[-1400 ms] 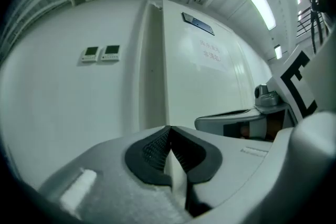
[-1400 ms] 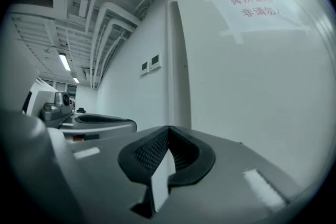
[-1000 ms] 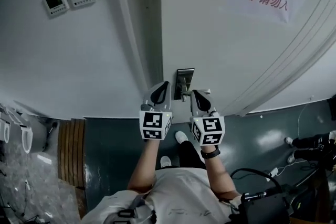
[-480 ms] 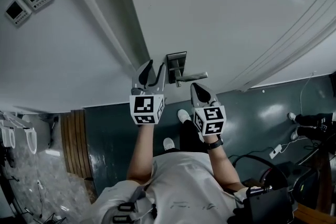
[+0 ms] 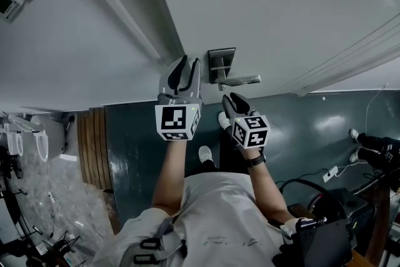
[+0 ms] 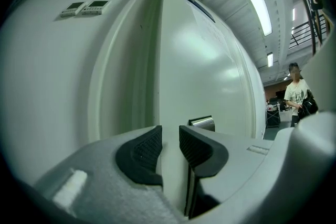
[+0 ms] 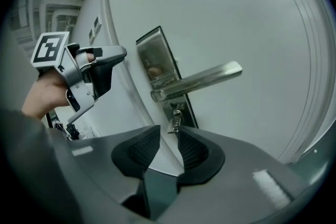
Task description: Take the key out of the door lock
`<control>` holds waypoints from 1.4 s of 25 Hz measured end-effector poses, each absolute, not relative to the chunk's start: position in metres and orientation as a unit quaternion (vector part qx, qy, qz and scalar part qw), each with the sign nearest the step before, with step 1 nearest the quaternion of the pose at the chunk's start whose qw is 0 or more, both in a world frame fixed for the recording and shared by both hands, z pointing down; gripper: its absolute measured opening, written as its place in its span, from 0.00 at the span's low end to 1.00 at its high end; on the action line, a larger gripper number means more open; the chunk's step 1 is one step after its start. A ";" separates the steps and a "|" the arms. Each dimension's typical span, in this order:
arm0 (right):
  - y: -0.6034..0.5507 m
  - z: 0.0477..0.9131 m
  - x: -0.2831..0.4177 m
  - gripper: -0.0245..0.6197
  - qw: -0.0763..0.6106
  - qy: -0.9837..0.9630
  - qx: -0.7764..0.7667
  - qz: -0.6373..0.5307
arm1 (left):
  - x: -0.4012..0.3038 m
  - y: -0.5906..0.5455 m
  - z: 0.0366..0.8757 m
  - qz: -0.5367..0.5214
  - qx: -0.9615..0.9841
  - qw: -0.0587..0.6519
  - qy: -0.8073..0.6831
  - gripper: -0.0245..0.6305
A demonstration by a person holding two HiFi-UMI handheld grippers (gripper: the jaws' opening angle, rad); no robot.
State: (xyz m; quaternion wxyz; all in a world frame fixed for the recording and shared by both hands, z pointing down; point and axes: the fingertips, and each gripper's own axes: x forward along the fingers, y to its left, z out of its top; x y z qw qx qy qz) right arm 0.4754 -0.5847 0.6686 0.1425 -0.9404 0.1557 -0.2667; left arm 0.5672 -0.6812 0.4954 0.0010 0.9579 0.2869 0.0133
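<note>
Key sticks out of the lock plate under the door handle, just past the tips of the right gripper's jaws. Those jaws have just been opening and stand apart, gripping nothing. The left gripper's jaws have just been closing partway to a narrow, empty gap facing the door.

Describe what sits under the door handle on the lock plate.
A small key sticks out of the lock plate just below the door handle. Its blade is hidden inside the lock.
</note>
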 end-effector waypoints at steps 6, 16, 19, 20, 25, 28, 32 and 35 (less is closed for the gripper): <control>-0.592 0.679 0.493 0.32 0.294 0.157 -0.915 -0.227 | 0.567 -0.685 0.493 0.014 0.958 0.002 0.285 0.17; -0.588 0.693 0.513 0.09 0.568 0.143 -0.792 -0.173 | 0.567 -0.685 0.493 0.014 0.962 0.008 0.273 0.17; -0.585 0.696 0.512 0.08 0.607 0.145 -0.766 -0.151 | 0.567 -0.687 0.493 0.013 0.964 0.004 0.267 0.17; -0.584 0.697 0.511 0.08 0.622 0.143 -0.756 -0.145 | 0.568 -0.688 0.493 0.012 0.965 0.005 0.262 0.16; -0.582 0.702 0.506 0.07 0.646 0.133 -0.738 -0.144 | 0.568 -0.695 0.493 0.011 0.970 0.008 0.242 0.05; -0.583 0.700 0.501 0.07 0.650 0.132 -0.734 -0.146 | 0.567 -0.695 0.494 0.010 0.972 0.003 0.235 0.05; -0.581 0.702 0.470 0.07 0.647 0.132 -0.737 -0.143 | 0.567 -0.695 0.494 0.011 0.970 0.000 0.242 0.05; -0.572 0.706 0.447 0.07 0.635 0.118 -0.749 -0.147 | 0.569 -0.688 0.505 0.033 0.965 -0.013 0.261 0.06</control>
